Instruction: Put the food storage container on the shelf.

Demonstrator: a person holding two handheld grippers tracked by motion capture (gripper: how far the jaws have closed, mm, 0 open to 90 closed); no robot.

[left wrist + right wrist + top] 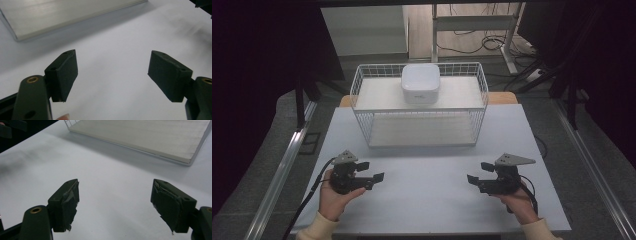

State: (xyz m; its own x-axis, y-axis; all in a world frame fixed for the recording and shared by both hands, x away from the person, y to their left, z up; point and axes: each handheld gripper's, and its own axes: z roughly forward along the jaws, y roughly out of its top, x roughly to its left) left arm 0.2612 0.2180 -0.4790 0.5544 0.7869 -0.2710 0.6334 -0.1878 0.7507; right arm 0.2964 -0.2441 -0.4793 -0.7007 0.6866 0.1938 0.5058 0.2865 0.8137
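On the pale grey bench (432, 170), a white wire rack (419, 107) with two shelves stands at the far middle, and a white square container (420, 83) with rounded corners sits on its upper shelf, toward the back. Both grippers are held low over the near part of the bench, well apart from the rack and from each other. The left gripper (373, 171) is in the person's left hand (334, 197), the right gripper (477, 172) in the right hand (519, 202), and each points inward toward the other. Their jaws stand wide apart with nothing between them — bare bench surface shows in the gap in both gripper views. In the left gripper view (112, 75) a corner of the rack's lower shelf (62, 15) is cut off by the top edge; in the right gripper view (115, 200) the same shelf (150, 137) is cut off too — its wires are barely visible. A small marking on the container's front is too small to read.
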